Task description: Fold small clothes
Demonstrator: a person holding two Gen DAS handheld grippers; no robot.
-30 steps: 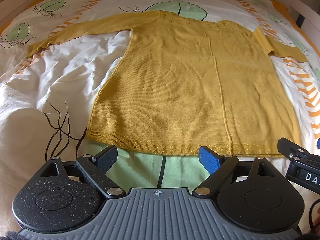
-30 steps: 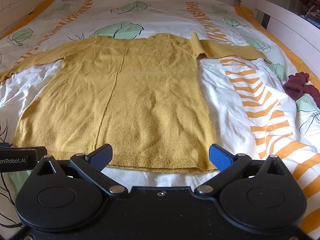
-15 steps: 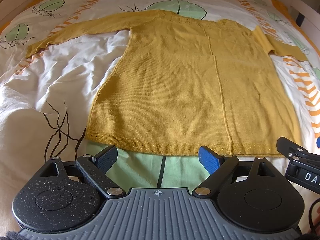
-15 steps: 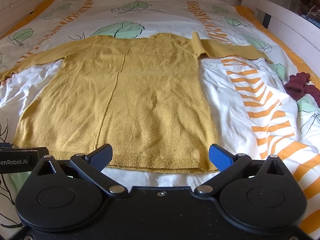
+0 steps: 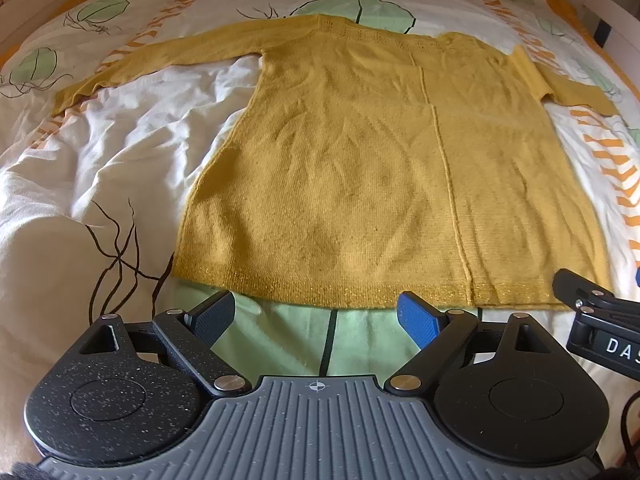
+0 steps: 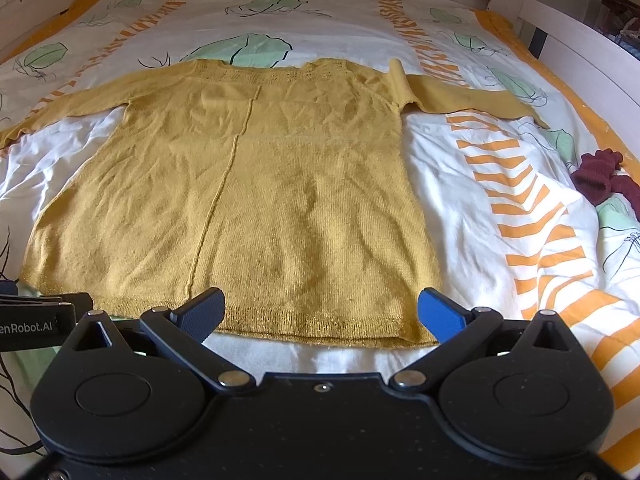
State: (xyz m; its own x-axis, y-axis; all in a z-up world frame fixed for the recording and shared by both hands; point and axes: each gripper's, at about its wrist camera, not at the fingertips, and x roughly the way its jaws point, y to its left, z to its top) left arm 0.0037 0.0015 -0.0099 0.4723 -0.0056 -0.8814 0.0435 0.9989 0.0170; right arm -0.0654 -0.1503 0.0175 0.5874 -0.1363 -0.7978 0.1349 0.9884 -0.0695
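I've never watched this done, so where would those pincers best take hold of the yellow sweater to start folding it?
Probably at the hem, from the near side. The yellow sweater lies flat, its bottom edge a free, straight strip just ahead of the open left gripper and open right gripper, so each can likely pinch a hem corner.

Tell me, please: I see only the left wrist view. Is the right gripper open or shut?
Observer: Open. The right gripper has its fingers wide apart, near the hem of the sweater and holding nothing.
Operator: Is any other clothing on the bed?
Observer: Yes. A dark red cloth lies bunched near the right edge of the bed, apart from the sweater.
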